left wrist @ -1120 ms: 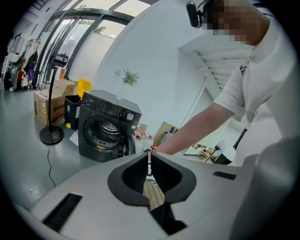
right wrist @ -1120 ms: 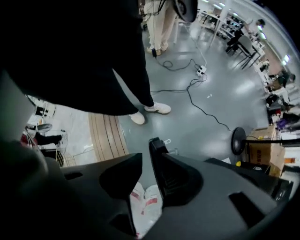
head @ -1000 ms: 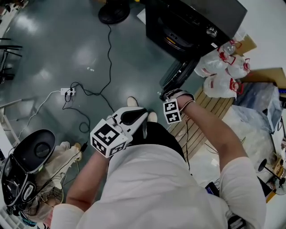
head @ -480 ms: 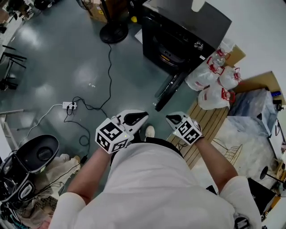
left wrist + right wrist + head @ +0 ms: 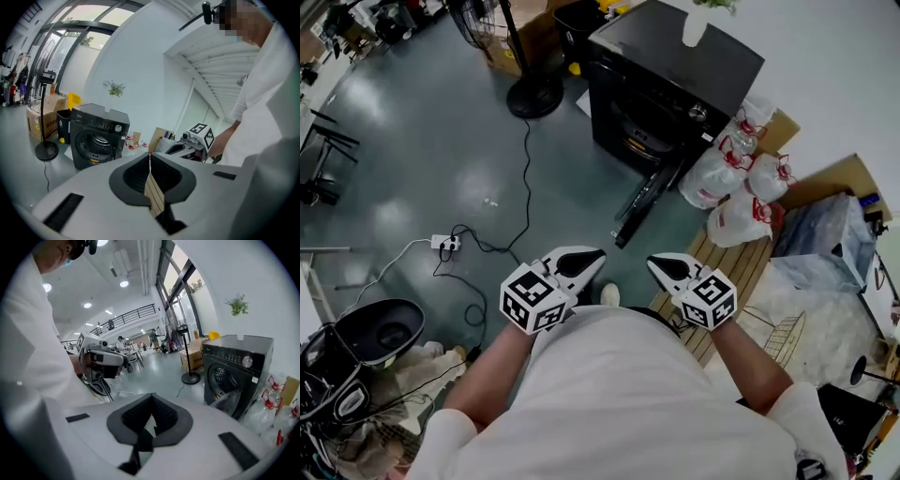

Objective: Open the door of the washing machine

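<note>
Door [image 5: 639,202] open, well ahead | left tongs [image 5: 598,253] clenched, empty | right tongs [image 5: 652,262] clenched, empty

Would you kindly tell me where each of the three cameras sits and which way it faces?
Head view: on the person's head, facing steeply down at floor and washing machine; shows left tongs, right tongs, forearms.
Left gripper view: on the left tongs, facing the washing machine along shut jaws; shows right tongs, sleeve.
Right gripper view: on the right tongs, likewise; shows left tongs.
Shared: all show the washing machine.
</note>
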Demonstrator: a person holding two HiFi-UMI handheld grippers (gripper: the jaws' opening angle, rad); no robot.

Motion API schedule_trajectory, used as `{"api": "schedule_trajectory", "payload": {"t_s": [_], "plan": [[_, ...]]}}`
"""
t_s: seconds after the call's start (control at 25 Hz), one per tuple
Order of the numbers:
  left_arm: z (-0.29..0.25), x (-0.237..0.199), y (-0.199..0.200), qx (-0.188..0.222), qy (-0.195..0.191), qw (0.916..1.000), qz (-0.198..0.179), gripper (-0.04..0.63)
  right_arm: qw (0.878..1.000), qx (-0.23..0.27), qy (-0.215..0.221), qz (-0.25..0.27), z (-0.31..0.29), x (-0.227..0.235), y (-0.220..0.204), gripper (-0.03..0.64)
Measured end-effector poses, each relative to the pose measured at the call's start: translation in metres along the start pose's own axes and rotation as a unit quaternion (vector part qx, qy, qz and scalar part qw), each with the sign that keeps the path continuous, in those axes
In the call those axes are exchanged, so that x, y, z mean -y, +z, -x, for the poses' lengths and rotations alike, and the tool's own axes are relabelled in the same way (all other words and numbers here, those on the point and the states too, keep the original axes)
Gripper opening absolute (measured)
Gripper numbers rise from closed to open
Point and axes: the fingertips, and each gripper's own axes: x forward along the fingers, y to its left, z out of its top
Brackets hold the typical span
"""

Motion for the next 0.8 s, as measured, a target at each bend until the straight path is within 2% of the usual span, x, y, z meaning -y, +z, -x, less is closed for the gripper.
{"api": "schedule_trajectory", "payload": {"t_s": [0.16,0.36,0.8], "plan": [[0.000,0.010,0.004,0.003,0.001,1.0000,-0.005,0.020,1.000,0.025,0.007,0.005,0.009,-0.008,0.017,0.009],[-0.003,0.020,0.004,-0.001,-0.005,0.9999,-0.011,0.020,0.999,0.032,0.012,0.017,0.017,-0.017,0.023,0.009],[-0.014,0.028,0.004,-0.014,-0.023,0.9994,-0.020,0.020,0.999,0.044,-0.010,0.017,0.028,-0.014,0.021,0.008]]}}
